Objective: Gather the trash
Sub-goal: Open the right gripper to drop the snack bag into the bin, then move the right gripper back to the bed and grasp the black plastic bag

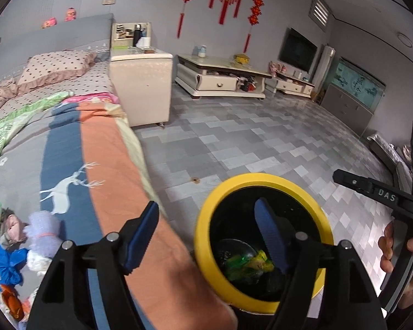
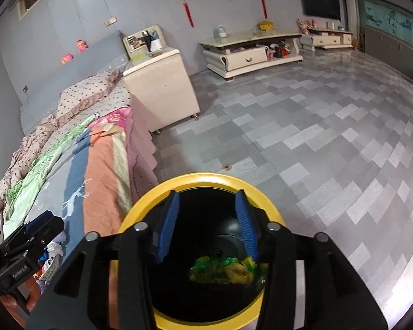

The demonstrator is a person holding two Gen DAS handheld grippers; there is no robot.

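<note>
A yellow-rimmed black bin (image 1: 203, 220) stands on the floor beside the bed, and it also shows in the right wrist view (image 2: 206, 179). A green and yellow wrapper (image 1: 247, 268) lies at its bottom, seen too in the right wrist view (image 2: 223, 272). My left gripper (image 1: 206, 220) is open and empty, straddling the bed edge and the bin rim. My right gripper (image 2: 208, 200) is open and empty right over the bin mouth; its body shows in the left wrist view (image 1: 377, 192). Crumpled trash lies on the bed: a purple wad (image 1: 42, 231), blue plastic (image 1: 5, 264), an orange scrap (image 1: 12, 302).
The bed (image 1: 68, 143) with a striped deer quilt fills the left. A cream bedside cabinet (image 1: 143, 85) stands beyond it, and a low TV stand (image 1: 220, 77) lines the far wall. Grey tiled floor (image 2: 316, 137) spreads to the right.
</note>
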